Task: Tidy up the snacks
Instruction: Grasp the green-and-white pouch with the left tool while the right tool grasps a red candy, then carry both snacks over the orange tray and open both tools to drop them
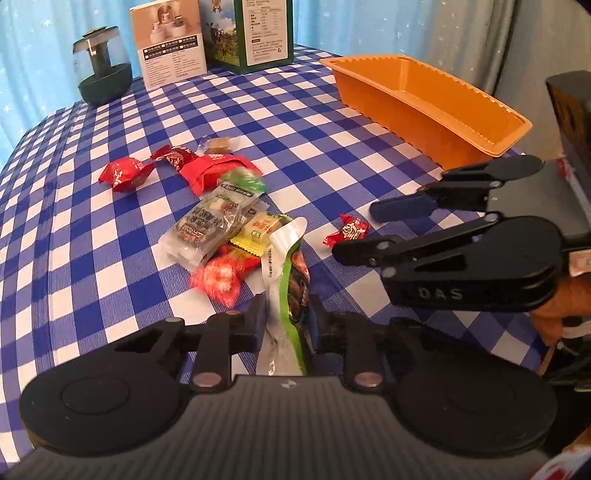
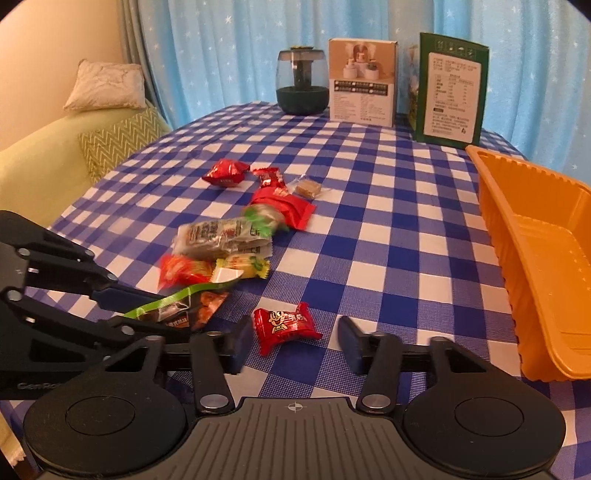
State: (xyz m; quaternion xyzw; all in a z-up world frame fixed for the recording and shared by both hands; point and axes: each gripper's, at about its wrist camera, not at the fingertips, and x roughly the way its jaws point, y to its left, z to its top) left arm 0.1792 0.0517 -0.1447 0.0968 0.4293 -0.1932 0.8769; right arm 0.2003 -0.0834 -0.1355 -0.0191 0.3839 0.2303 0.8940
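A: What was the left gripper point(image 1: 284, 325) doing?

B: It was clenched on a green-edged snack packet point(image 1: 291, 291). The packet stood between the two blue pads, its white sealed top curling forward over the checked tablecloth point(image 1: 110, 258). From the right wrist view the same packet point(image 2: 177, 308) showed a bright green border, dark printing and an orange-brown picture, and it stuck out past the left fingers toward the pile.

A: And the right gripper point(image 2: 295, 343)?

B: Released, jaws spread wide. A small red candy point(image 2: 284, 325) with a cartoon face lay on the cloth between the fingertips, apparently touched by neither. In the left wrist view that candy point(image 1: 347, 230) sat just ahead of the right gripper's tips point(image 1: 354, 232).

A: What did the rest of the snacks look like?

B: A loose heap beside the held packet: a clear pack with dark contents point(image 1: 207, 229), a yellow wrapper point(image 1: 262, 229), a blurred red-and-white piece point(image 1: 218, 277), a green-topped wrapper point(image 1: 243, 181) and a larger red pouch point(image 1: 210, 170). Farther back lay two red candies point(image 1: 125, 173) point(image 1: 173, 155) and a brown sweet in clear wrap point(image 1: 218, 144).

A: Where was the orange tray point(image 1: 461, 110)?

B: To the right of the pile, well apart from it, long and ribbed, holding nothing visible. At the table's far edge stood a dark green jar point(image 1: 103, 66), a white box point(image 1: 170, 44) and a green box point(image 1: 255, 33).
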